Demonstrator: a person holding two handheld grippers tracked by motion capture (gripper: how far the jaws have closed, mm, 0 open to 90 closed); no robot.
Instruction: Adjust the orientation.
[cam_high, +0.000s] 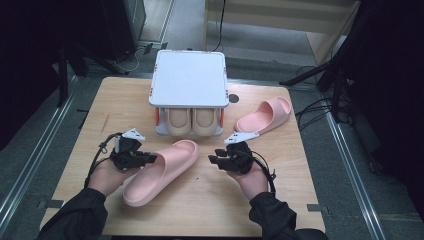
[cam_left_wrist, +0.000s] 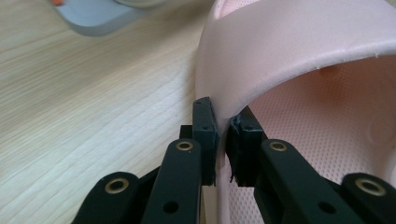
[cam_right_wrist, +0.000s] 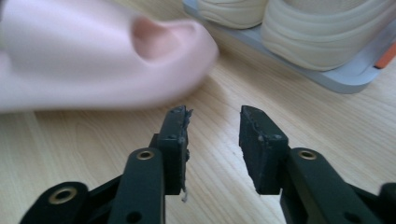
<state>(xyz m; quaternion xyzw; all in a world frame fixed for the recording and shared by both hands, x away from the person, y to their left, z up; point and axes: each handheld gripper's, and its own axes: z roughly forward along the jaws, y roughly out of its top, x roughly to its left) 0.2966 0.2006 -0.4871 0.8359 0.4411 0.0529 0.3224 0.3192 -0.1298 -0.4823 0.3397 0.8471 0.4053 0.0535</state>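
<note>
One soft, light foam slipper (cam_high: 159, 171) yielded where the left gripper (cam_left_wrist: 222, 140) pinched its strap edge — a sound hold (likely grippy) — while the right gripper (cam_right_wrist: 214, 126) gaped empty.

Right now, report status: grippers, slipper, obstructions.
Left gripper shut on near pink slipper side wall. Right gripper open, empty, beside its toe. Shoe rack ahead, lower shelf occupied.
</note>
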